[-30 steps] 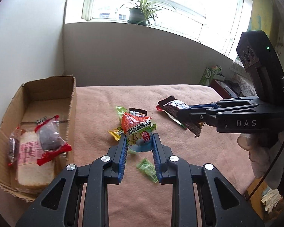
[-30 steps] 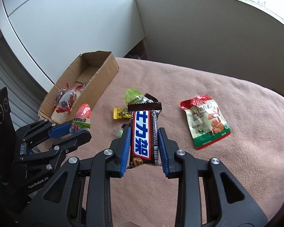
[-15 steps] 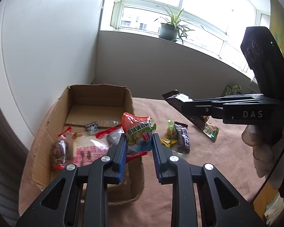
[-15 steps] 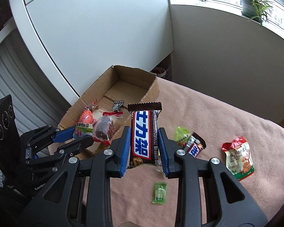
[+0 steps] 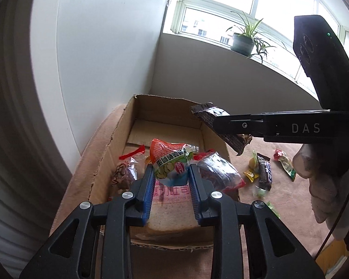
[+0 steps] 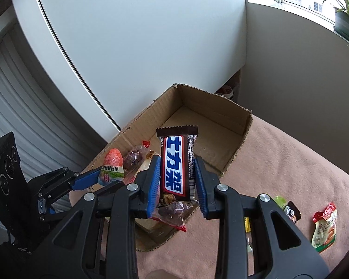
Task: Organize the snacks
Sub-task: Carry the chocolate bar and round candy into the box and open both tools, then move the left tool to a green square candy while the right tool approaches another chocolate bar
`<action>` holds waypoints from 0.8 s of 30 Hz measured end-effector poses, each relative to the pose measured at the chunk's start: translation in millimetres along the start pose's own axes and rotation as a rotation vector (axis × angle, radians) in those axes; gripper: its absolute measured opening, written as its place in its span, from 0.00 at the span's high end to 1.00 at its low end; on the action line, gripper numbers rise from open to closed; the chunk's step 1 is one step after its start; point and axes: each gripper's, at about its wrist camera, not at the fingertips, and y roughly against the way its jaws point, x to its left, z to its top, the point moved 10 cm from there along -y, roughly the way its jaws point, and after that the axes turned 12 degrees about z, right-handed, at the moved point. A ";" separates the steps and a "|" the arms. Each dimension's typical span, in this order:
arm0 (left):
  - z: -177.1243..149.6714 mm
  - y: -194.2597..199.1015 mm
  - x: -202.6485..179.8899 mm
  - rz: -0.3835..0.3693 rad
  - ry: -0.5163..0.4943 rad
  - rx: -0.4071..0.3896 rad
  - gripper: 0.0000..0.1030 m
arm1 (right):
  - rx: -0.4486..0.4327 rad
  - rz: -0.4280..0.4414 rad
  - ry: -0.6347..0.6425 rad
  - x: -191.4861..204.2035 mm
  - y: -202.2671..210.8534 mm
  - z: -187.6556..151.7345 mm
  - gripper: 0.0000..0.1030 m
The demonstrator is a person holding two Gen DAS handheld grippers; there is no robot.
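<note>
My left gripper (image 5: 171,174) is shut on a red, green and blue snack packet (image 5: 171,160) and holds it above the near half of the cardboard box (image 5: 165,107). My right gripper (image 6: 176,162) is shut on a brown chocolate bar (image 6: 175,165) and holds it over the box's (image 6: 211,100) right wall. In the left wrist view the bar (image 5: 217,125) hangs from the right gripper above the box's right rim. The box holds a bread packet (image 5: 172,207) and red-edged packets of dark fruit (image 5: 217,172). The left gripper and its packet (image 6: 112,166) show at the left of the right wrist view.
Loose snacks lie on the pink cloth (image 6: 290,162) right of the box: a small chocolate bar (image 5: 264,172), a yellow sweet (image 5: 251,175), a red and green pouch (image 6: 324,229), green sweets. White wall panels stand behind the box. A potted plant (image 5: 243,43) sits on the windowsill.
Both grippers have moved left from over the loose snacks to above the cardboard box, each still holding its snack. The box now fills the middle of both views.
</note>
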 end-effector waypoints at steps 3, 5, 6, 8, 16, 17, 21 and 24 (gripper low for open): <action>-0.3 0.2 6.9 0.019 0.003 -0.001 0.55 | -0.011 -0.016 -0.002 0.2 -1.9 3.9 0.48; -1.0 -1.1 8.1 0.026 -0.005 0.004 0.43 | -0.026 -0.016 0.000 -0.1 0.6 6.7 0.29; -1.0 -1.2 10.0 0.043 -0.001 0.001 0.39 | -0.026 -0.016 0.000 -0.1 0.6 6.7 0.29; 0.3 -0.8 11.1 0.046 0.011 -0.002 0.39 | -0.031 -0.020 -0.003 -1.7 3.5 8.1 0.29; 3.9 2.6 9.0 0.026 0.036 -0.004 0.39 | -0.047 -0.034 -0.012 -11.5 19.8 6.1 0.29; 4.0 3.9 7.3 0.021 0.035 -0.005 0.39 | -0.047 -0.033 -0.016 -13.6 23.4 4.7 0.29; 5.1 8.8 -1.8 -0.004 0.037 -0.008 0.39 | -0.051 -0.050 -0.026 -25.7 39.0 -4.0 0.29; 6.0 12.9 -14.2 -0.031 0.029 -0.009 0.39 | -0.056 -0.073 -0.043 -44.4 55.7 -16.1 0.29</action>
